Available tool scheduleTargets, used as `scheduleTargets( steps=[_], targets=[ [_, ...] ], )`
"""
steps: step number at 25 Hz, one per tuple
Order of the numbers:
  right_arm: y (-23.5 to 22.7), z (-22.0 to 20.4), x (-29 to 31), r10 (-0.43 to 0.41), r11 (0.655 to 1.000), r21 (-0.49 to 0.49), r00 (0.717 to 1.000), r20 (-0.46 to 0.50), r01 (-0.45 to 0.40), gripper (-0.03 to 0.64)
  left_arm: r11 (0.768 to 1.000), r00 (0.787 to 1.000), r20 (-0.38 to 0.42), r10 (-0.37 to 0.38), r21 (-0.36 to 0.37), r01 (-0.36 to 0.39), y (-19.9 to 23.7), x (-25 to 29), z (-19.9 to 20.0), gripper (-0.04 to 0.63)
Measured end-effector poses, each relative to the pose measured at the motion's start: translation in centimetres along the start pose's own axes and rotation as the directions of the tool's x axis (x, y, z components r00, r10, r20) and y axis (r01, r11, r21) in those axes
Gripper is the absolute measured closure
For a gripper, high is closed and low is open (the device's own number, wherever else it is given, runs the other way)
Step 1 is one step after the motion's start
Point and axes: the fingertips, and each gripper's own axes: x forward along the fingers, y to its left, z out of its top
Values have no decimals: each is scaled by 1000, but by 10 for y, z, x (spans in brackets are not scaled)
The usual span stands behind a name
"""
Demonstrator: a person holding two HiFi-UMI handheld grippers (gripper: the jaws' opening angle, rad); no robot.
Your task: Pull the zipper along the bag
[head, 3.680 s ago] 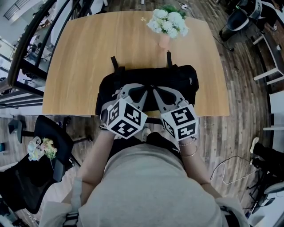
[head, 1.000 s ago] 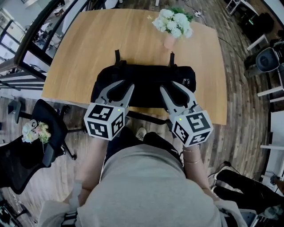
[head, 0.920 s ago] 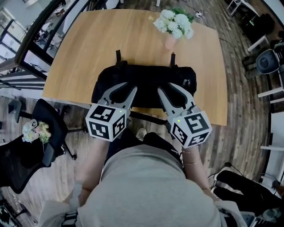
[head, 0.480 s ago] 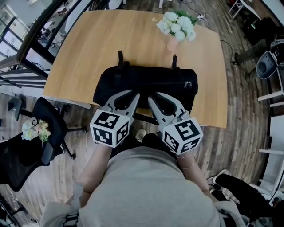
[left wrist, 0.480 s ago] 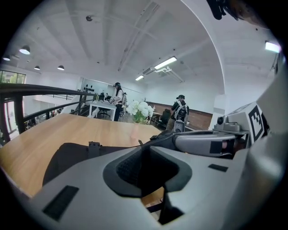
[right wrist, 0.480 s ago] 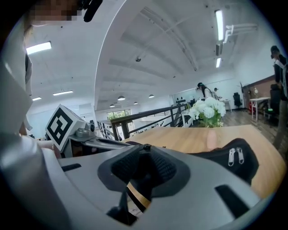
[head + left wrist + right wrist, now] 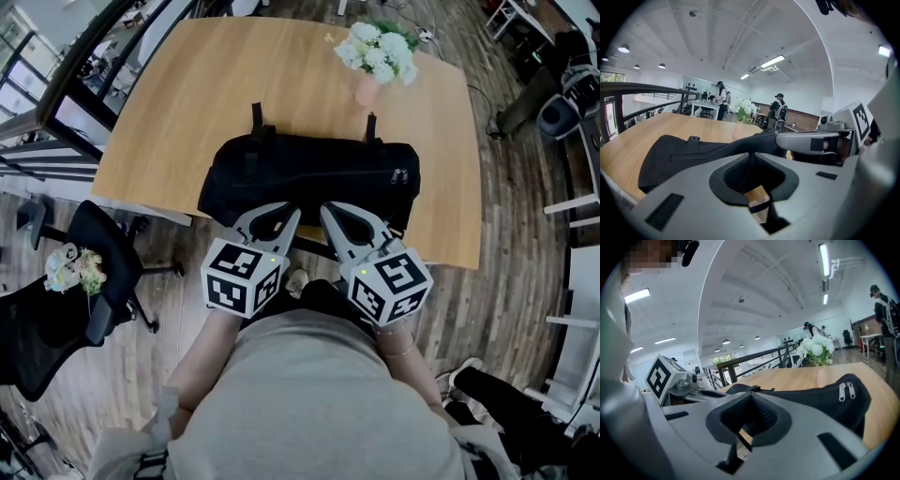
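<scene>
On the desk (image 7: 178, 103) in front of you, the black bag (image 7: 309, 169) lies close to the near edge, with its long axis running left to right across your view. Both tongs sit at its near side, about mid-length, with their tips almost touching each other.

Your left tongs (image 7: 294, 214) have just been closing. In the left gripper view the pads meet at the tip with the bag's black fabric right behind them. I cannot tell whether a fold of it is caught.

Your right tongs (image 7: 324, 208) have also just been closing and now stand fully together. The right gripper view shows no cloth or tab between the pads.

What matters for the next move is where the zipper pulls (image 7: 401, 176) are. The two small metal tabs hang at the bag's right end, well off to the right of both tips. They show clearly in the right gripper view, off to the side of the jaws and not in line with them.

Your right hand is therefore the nearer one. In my judgement you would reopen it and carry it rightward along the bag to reach a tab. The pull itself would then run along the bag's length, back toward your left.

The left tongs look well placed to steady the bag from the middle. The flower vase (image 7: 367, 89) stands just beyond the bag's far side, so keep the bag from sliding forward.
</scene>
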Motion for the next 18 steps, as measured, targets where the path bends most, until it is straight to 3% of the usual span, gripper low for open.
scheduleTargets(
  steps=[10,18],
  targets=[
    [-1,-12,1,-14,1000,13,999,-29,15,611,1000,997,-73,27,10,-26,3,-2,-16,558],
    [-8,-15,3,-41,999,11,998,-56,41,611,1000,995,-103,-16,20,18,-4,2,-21,561]
  ],
)
